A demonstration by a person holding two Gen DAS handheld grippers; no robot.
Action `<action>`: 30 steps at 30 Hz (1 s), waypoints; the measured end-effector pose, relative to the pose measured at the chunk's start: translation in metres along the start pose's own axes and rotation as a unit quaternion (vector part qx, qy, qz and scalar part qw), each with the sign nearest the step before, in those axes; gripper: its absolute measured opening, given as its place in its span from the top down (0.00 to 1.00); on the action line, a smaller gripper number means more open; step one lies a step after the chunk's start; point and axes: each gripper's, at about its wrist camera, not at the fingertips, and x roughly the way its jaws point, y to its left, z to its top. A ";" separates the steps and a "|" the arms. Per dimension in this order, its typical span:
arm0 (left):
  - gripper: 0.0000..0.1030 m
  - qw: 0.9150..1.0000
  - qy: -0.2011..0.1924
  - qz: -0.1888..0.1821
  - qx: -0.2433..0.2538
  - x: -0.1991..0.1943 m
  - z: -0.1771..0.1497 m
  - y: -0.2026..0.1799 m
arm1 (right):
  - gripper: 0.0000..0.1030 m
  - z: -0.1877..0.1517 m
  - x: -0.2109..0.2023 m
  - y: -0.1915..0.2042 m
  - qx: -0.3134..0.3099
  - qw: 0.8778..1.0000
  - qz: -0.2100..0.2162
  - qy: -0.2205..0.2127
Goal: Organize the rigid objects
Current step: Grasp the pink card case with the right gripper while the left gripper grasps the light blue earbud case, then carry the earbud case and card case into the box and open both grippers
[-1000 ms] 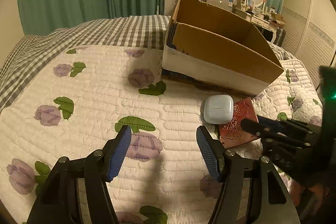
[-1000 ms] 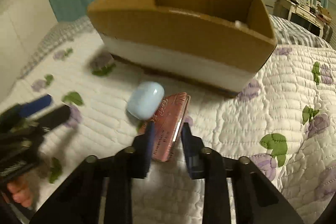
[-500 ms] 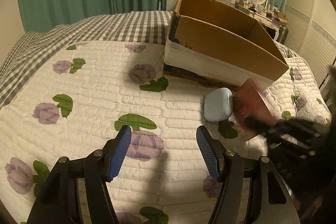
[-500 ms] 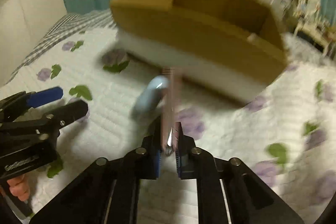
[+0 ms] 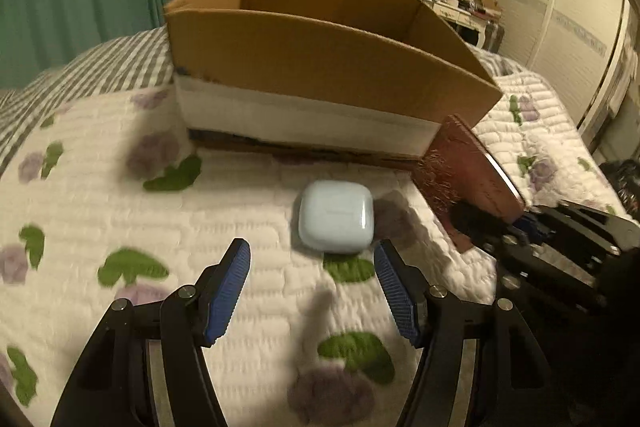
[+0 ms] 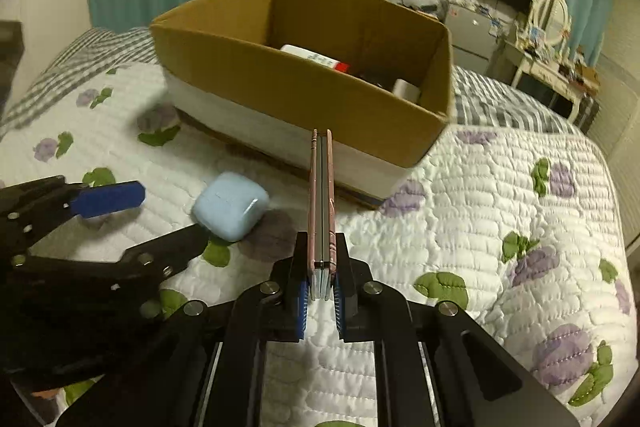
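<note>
My right gripper (image 6: 321, 269) is shut on a flat red patterned case (image 6: 321, 199), held on edge above the quilt in front of the cardboard box (image 6: 296, 87). In the left wrist view the red case (image 5: 464, 171) is lifted at the right, in the right gripper (image 5: 516, 227). A pale blue earbud case (image 5: 336, 221) lies on the quilt just ahead of my left gripper (image 5: 312, 283), which is open and empty. The blue case also shows in the right wrist view (image 6: 230, 205), beside the left gripper (image 6: 140, 215).
The open cardboard box (image 5: 320, 67) stands on the floral quilt (image 5: 100, 207) and holds a white bottle (image 6: 316, 59) and other small items. Green curtains, a TV and a dresser (image 6: 552, 67) lie behind. Quilt extends to the right (image 6: 520, 207).
My right gripper closed on the red case, lifted it off the quilt and turned it on edge. My left gripper moved toward the blue earbud case and the box.
</note>
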 end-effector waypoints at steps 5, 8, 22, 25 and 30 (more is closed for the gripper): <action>0.35 1.000 0.016 -0.007 0.003 0.026 0.009 -0.001 | 0.91 0.002 -0.001 -0.012 0.023 1.000 -0.014 0.003; 0.35 1.000 0.013 -0.006 0.010 0.035 0.010 -0.005 | 0.91 0.005 0.002 -0.017 0.031 0.999 -0.019 0.007; 0.51 1.000 -0.030 -0.006 -0.001 0.011 -0.004 -0.005 | 0.91 0.002 -0.004 -0.027 0.049 0.999 -0.020 0.007; 0.51 0.999 -0.036 -0.010 -0.005 -0.007 -0.006 -0.005 | 0.91 0.005 -0.020 -0.025 0.040 0.999 -0.025 -0.010; 0.51 0.999 -0.052 -0.009 -0.003 -0.039 -0.005 -0.011 | 0.91 0.011 -0.055 -0.023 0.032 0.999 -0.018 -0.039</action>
